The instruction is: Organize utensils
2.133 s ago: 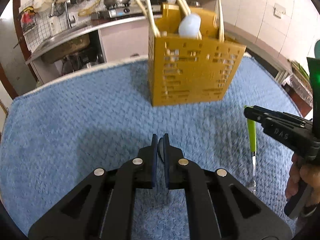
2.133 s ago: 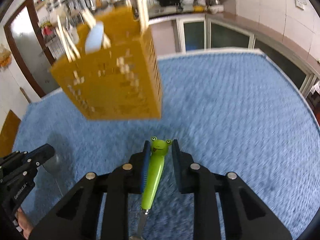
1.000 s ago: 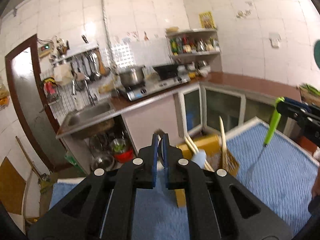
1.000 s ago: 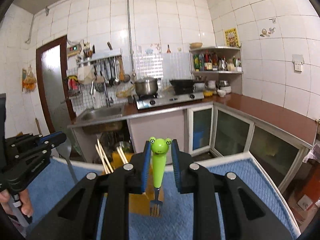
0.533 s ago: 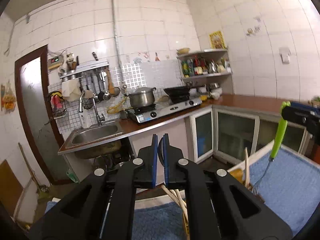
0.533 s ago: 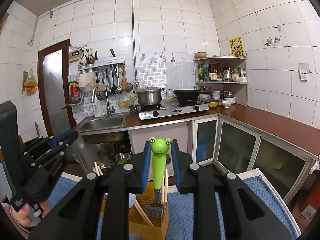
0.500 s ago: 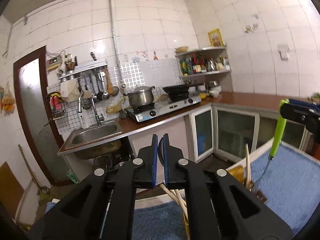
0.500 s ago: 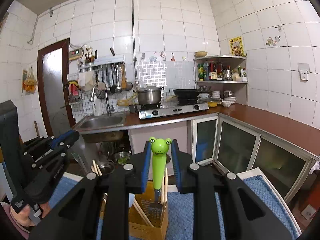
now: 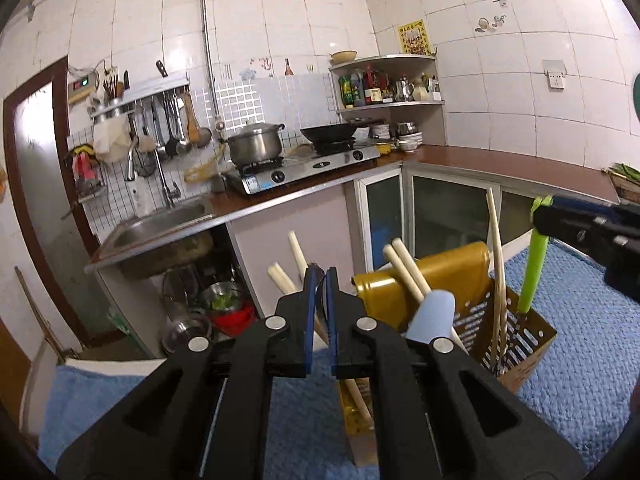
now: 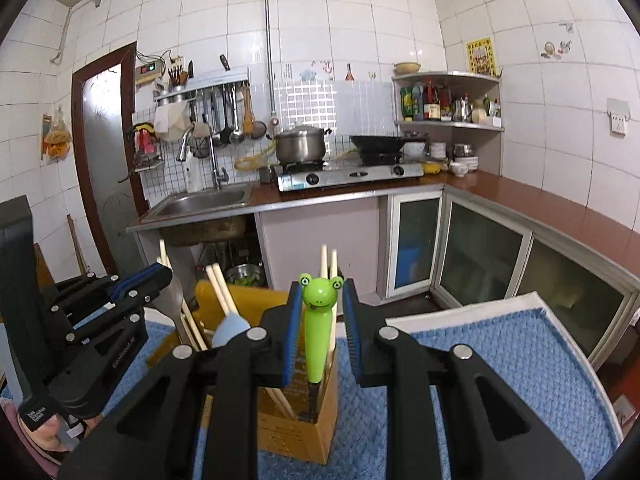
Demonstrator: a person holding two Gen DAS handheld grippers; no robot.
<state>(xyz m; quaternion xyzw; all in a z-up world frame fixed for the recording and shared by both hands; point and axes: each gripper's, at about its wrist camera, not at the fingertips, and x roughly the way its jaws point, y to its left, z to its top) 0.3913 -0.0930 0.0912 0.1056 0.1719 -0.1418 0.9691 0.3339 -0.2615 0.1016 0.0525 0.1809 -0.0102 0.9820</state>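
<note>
Upright between the fingers of the right gripper (image 10: 319, 312) stands a lime-green frog-headed fork (image 10: 318, 330); its lower end dips into the near corner compartment of the mustard-yellow perforated plastic utensil holder (image 10: 298, 428). The jaws stand a little apart on either side of the frog handle (the left pad looks to touch it, the right shows a sliver of gap), so I cannot tell whether the fork is gripped. The left gripper (image 9: 319, 316) is nearly closed on a thin metal spoon (image 10: 173, 294), bowl upward, held beside the holder. Pale wooden chopsticks (image 9: 496, 276) and a light-blue spatula (image 9: 434, 316) lean inside the holder, which sits on the desk's blue knitted cloth (image 10: 500, 364).
</note>
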